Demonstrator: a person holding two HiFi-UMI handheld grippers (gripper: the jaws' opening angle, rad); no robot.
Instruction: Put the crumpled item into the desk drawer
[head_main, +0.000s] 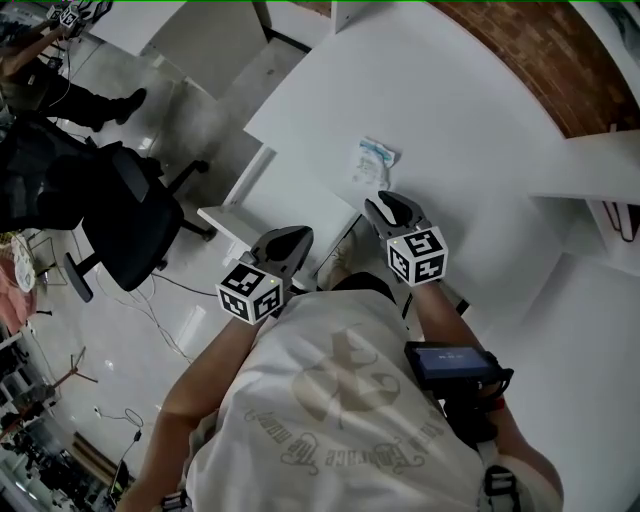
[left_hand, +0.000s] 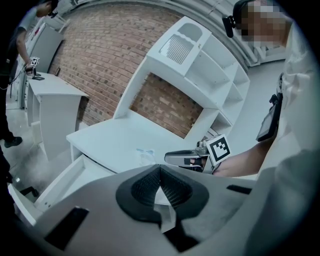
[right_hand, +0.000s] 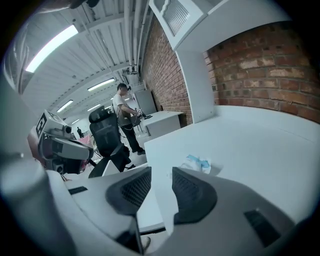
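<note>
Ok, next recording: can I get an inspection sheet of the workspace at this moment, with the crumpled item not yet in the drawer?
Surface: white desk, one item on it.
Job's things: crumpled item, white and blue, lying on the desk, untouched; drawer pulled open below the desk's front edge.
Clutter: nothing seen.
Grippers: left gripper jaws together, empty; right gripper jaws apart, nothing between them, pointed toward the crumpled item.
Cables: thin loose cables on the floor near the office chair.
Surroundings: brick wall behind the desk; a person at another desk farther off.
</note>
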